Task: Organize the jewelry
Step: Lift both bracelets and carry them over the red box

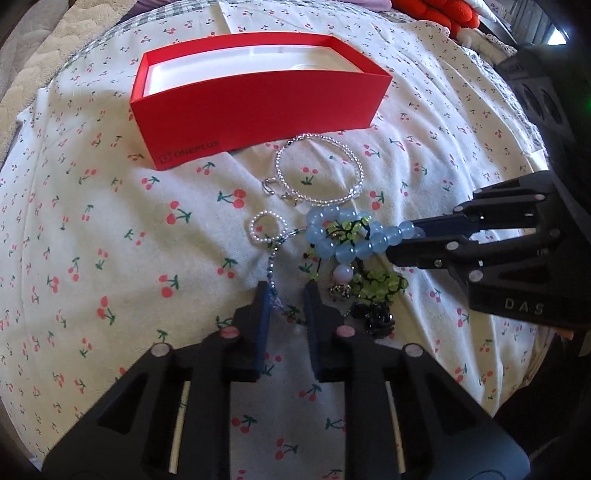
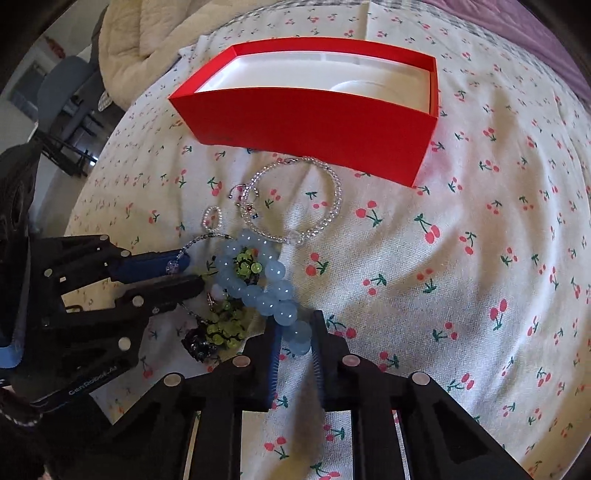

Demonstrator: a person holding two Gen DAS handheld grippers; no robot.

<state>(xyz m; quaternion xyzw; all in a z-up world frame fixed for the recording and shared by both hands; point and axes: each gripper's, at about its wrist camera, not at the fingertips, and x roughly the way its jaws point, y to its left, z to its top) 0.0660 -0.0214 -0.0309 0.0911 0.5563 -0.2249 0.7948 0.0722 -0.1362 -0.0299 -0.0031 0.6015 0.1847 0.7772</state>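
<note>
On the cherry-print sheet (image 1: 110, 221) lies a heap of jewelry in front of an open red box (image 1: 258, 107) (image 2: 314, 125) with a white inside. My right gripper (image 2: 295, 326) (image 1: 406, 240) is shut on the end beads of a blue bead bracelet (image 2: 273, 271) (image 1: 347, 253). My left gripper (image 1: 288, 295) (image 2: 194, 272) stands narrowly open; a thin bead chain (image 1: 272, 280) hanging from a small pearl ring (image 1: 251, 225) (image 2: 205, 221) runs along its left pad. A clear crystal bracelet (image 1: 360, 177) (image 2: 338, 184) lies nearer the box. Green bead clusters (image 1: 376, 286) (image 2: 225, 328) and a dark charm (image 1: 373, 314) sit under the blue beads.
A cream quilt (image 2: 129, 37) lies bunched at the sheet's far left, with a chair (image 2: 62, 92) on the floor beyond it. Purple fabric (image 2: 517, 29) runs along the far right. Orange cushions (image 1: 436, 14) lie behind the box. The sheet drops off round the edges.
</note>
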